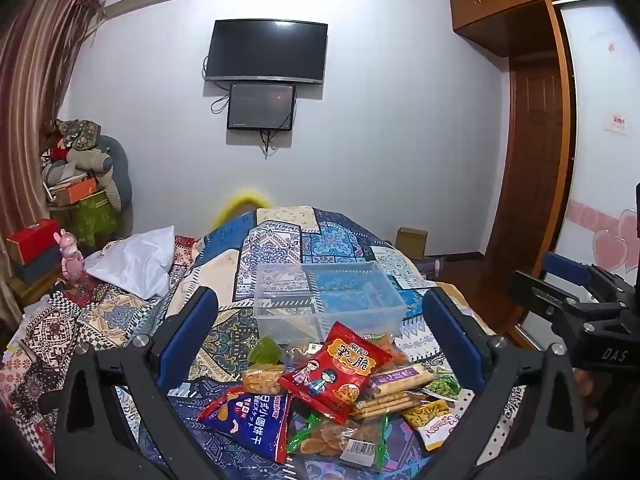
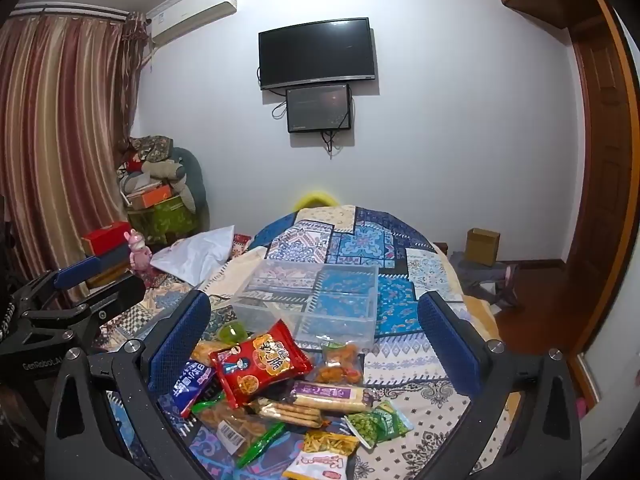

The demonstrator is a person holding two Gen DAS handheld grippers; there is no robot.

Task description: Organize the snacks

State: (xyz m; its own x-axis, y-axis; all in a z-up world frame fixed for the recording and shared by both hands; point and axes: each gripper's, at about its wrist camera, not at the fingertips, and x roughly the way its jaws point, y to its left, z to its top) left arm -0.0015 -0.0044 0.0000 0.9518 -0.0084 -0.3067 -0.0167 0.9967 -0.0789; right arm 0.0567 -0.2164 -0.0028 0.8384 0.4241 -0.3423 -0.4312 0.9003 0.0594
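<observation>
Left tool (image 1: pixel 320 328), right tool (image 2: pixel 316 328) agape (empty) — above snacks (image 1: pixel 340 392).

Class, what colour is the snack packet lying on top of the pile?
Red, with yellow lettering: the red snack packet, clearest in the left wrist view.

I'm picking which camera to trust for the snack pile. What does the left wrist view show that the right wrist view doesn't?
Only the left wrist view shows the right gripper at its edge and heart stickers on the wardrobe. Only the right wrist view shows the left gripper and the full curtain. Both share the empty clear bin, the red snack packet on the pile, and the wall television.
</observation>
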